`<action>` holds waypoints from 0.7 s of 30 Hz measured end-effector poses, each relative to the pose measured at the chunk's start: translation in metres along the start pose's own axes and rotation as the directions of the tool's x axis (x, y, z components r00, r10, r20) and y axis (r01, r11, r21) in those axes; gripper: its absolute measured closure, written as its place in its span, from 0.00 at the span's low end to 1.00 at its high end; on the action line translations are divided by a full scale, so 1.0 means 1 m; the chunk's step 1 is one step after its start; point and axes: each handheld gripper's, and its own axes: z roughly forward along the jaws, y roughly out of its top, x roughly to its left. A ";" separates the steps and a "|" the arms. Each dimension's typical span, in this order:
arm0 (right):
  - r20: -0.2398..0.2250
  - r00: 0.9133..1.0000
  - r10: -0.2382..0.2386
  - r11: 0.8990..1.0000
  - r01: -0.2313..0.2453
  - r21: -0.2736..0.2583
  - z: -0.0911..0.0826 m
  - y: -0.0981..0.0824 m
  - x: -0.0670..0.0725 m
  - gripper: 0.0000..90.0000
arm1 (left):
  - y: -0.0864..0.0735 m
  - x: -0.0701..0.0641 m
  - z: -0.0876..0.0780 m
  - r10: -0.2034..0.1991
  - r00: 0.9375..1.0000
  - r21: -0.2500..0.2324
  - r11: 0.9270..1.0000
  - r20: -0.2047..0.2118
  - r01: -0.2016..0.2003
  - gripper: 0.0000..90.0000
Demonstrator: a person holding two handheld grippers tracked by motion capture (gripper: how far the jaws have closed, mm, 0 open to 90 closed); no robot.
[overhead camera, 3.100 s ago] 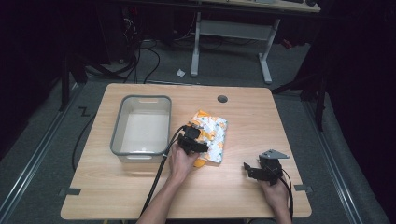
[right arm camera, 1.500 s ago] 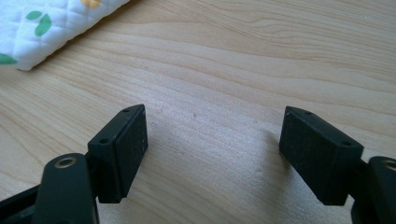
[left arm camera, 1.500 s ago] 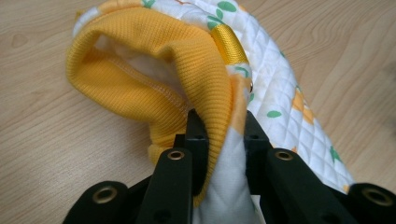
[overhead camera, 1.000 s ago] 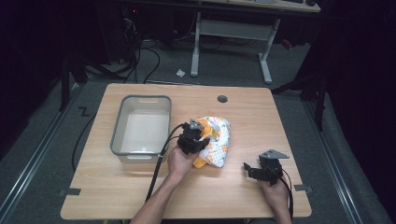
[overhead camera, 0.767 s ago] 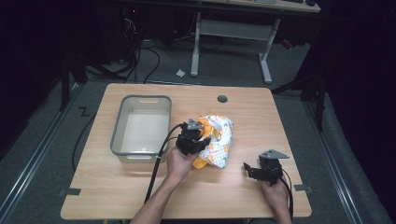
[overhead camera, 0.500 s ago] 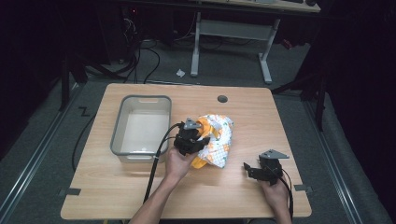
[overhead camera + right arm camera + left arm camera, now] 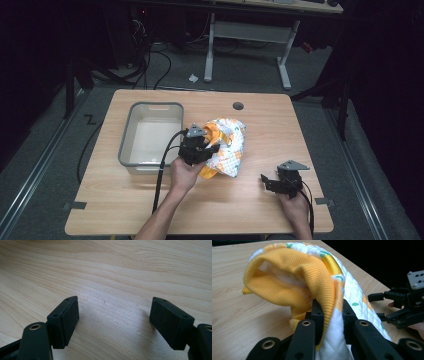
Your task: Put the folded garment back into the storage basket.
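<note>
Left hand-held gripper (image 7: 329,312) clamped on folded orange rib edge of quilted cloth (image 7: 227,145), bunched mid-bench just right of clear bin (image 7: 150,132); step looks like lift-and-carry toward bin, next move needs cloth raised clear of rim w/o dragging. Right hand-held gripper (image 7: 115,322) jaws apart, idle over bench (image 7: 280,120); cloth's far side & garment type hard to make out.

No readable text, label, brand, number or sign on anything in view.
</note>
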 end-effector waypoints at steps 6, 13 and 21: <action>-0.001 1.000 0.001 1.000 -0.001 0.000 0.000 0.000 0.000 0.26 | 0.002 0.003 -0.010 -0.001 1.000 -0.017 1.000 -0.003 0.001 0.87; 0.000 1.000 0.001 1.000 -0.001 0.000 0.000 0.000 0.000 0.26 | 0.006 0.005 -0.027 0.009 1.000 -0.051 0.999 -0.024 -0.010 0.87; 0.000 1.000 0.001 1.000 -0.001 0.000 0.000 0.000 0.000 0.26 | 0.007 0.010 -0.040 -0.003 0.999 -0.076 0.997 -0.033 0.001 0.87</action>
